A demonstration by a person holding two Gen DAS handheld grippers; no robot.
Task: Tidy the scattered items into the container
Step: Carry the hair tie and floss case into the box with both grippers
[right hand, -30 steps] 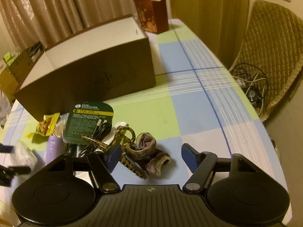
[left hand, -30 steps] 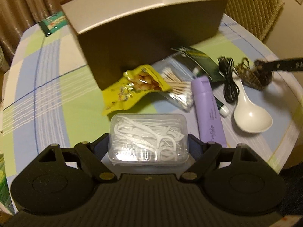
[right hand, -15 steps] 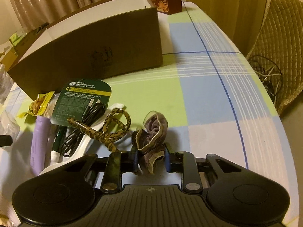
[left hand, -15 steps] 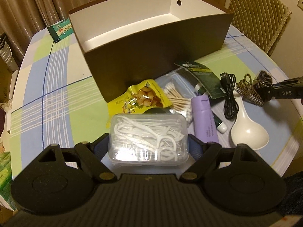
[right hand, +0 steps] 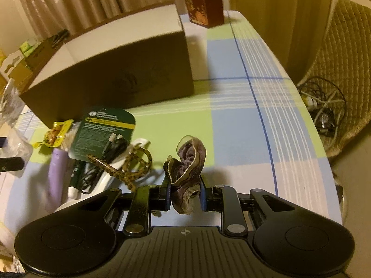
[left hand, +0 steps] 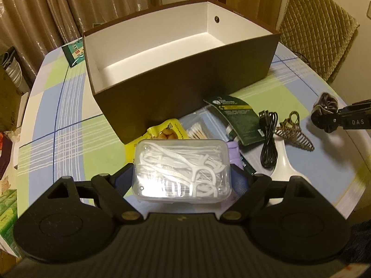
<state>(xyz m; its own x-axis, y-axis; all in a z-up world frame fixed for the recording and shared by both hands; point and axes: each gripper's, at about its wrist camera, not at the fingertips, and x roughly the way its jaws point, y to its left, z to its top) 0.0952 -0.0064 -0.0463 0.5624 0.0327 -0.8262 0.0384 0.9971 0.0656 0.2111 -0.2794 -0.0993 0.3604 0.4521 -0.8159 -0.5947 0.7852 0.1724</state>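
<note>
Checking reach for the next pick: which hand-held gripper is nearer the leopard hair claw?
Right. The right hand-held gripper, shut on the scrunchie, hangs just beside the hair claw; the left hand-held gripper holds the floss-pick box, farther off.

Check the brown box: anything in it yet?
Empty as far as visible. The brown box shows bare white floor and walls in the left wrist view; its near wall hides the front strip of floor.

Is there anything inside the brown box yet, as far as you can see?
No, the left wrist view shows the brown box with a bare white floor and nothing in it.

The floss box [left hand: 182, 168] hides most of the purple tube [left hand: 233, 154].
</note>
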